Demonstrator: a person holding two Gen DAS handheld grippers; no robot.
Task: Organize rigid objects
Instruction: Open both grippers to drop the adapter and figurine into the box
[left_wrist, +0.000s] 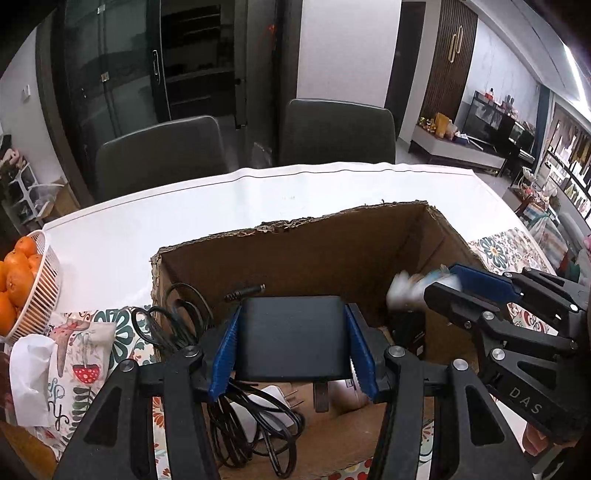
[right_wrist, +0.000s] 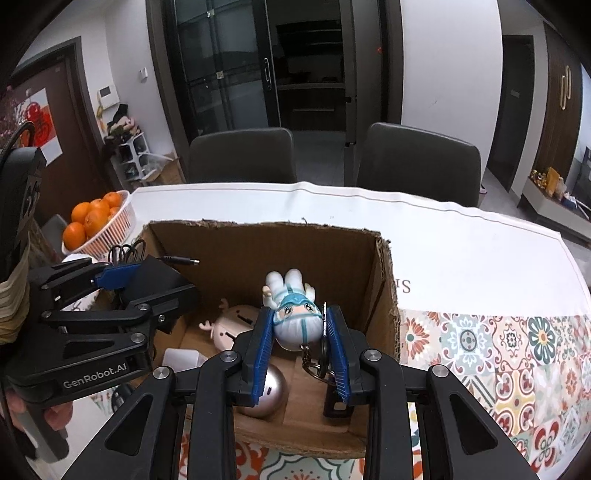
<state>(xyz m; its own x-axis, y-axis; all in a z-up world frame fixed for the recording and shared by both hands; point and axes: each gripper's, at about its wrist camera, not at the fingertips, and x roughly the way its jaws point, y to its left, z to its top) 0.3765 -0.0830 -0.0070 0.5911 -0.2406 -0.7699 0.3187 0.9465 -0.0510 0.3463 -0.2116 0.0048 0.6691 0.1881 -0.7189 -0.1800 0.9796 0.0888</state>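
Note:
Over the left half of the cardboard box (left_wrist: 295, 236), my left gripper (left_wrist: 291, 350) is shut on a black power adapter (left_wrist: 291, 332); its black cable (left_wrist: 255, 428) hangs in loops into the box. From the right wrist view the same gripper (right_wrist: 122, 284) shows at the left, adapter in its jaws. My right gripper (right_wrist: 297, 339) is shut on a small white and teal figurine keychain (right_wrist: 295, 314), head toward me, above the box (right_wrist: 266, 229). Its key ring (right_wrist: 314, 363) dangles below. The right gripper (left_wrist: 447, 284) appears at the right in the left wrist view.
The box holds a pink deer toy (right_wrist: 231, 326), a silver dome-shaped object (right_wrist: 267, 393), a white charger (left_wrist: 273, 398) and a dark item. A white basket of oranges (right_wrist: 98, 225) stands at the left, near a tissue pouch (left_wrist: 62, 373). Two grey chairs (right_wrist: 240, 155) stand behind the table (right_wrist: 480, 251).

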